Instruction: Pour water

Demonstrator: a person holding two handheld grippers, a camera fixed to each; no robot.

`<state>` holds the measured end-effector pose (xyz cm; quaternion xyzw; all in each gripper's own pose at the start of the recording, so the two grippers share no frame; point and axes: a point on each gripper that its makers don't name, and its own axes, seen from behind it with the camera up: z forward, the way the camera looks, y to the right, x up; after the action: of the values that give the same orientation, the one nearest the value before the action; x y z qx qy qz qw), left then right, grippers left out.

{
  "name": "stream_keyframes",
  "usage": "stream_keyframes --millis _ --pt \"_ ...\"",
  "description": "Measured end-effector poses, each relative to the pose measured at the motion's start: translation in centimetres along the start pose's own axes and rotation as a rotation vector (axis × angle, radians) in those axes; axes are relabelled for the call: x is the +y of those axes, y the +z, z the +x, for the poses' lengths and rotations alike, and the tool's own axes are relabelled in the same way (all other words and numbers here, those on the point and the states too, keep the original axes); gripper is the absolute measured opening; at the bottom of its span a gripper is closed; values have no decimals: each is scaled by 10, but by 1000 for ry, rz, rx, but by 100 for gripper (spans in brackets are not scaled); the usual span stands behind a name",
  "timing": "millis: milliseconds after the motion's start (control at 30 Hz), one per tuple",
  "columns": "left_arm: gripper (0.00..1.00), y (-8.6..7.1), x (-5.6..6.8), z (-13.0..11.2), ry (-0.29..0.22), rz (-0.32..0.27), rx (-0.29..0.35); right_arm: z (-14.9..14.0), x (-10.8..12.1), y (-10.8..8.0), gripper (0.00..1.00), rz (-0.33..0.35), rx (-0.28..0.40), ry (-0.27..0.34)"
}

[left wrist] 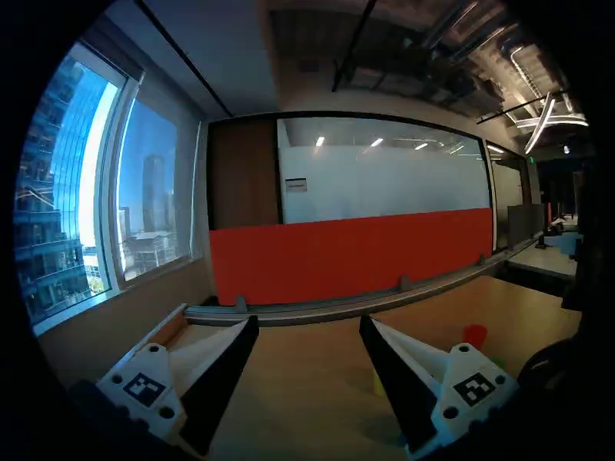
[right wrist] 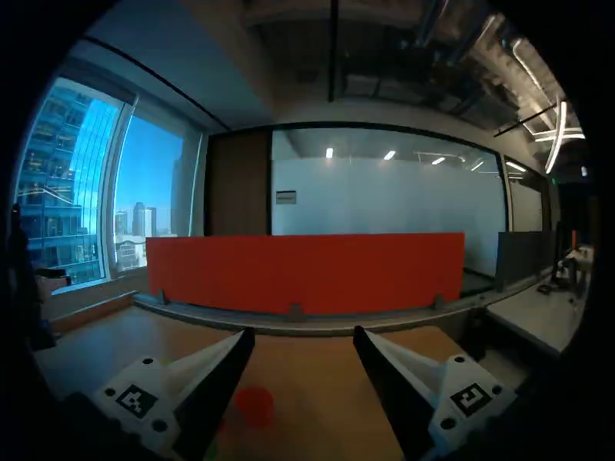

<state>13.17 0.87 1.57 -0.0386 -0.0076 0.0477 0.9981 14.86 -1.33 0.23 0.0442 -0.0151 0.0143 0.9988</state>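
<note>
My left gripper (left wrist: pixel 307 326) is open above a wooden table (left wrist: pixel 307 384), with nothing between its fingers. A small red cup (left wrist: pixel 475 335) stands on the table to the right of its right finger, and a bit of something yellow (left wrist: pixel 377 384) shows at that finger's inner edge. My right gripper (right wrist: pixel 304 338) is open too, held over the same wooden table (right wrist: pixel 323 384). The red cup (right wrist: pixel 254 405) sits low in the right gripper view, just inside the left finger and below the fingertips. No water vessel can be made out.
An orange-red divider panel (left wrist: pixel 350 257) (right wrist: pixel 307 273) runs along the far edge of the table on a grey rail. Large windows (left wrist: pixel 84 207) stand at the left. Another desk (right wrist: pixel 538 311) lies to the right.
</note>
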Motion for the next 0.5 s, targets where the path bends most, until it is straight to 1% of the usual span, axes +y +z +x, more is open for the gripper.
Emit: stream_keyframes --millis 100,200,367,500 --pt "97 0 -5 13 5 7 2 6 0 1 99 2 2 2" --pt "97 1 -7 23 7 6 7 7 0 3 99 6 3 0" --pt "97 4 -5 25 -5 -22 0 6 -2 3 99 25 0 5" --pt "97 6 0 19 -18 -59 -14 7 -10 2 99 67 2 6"
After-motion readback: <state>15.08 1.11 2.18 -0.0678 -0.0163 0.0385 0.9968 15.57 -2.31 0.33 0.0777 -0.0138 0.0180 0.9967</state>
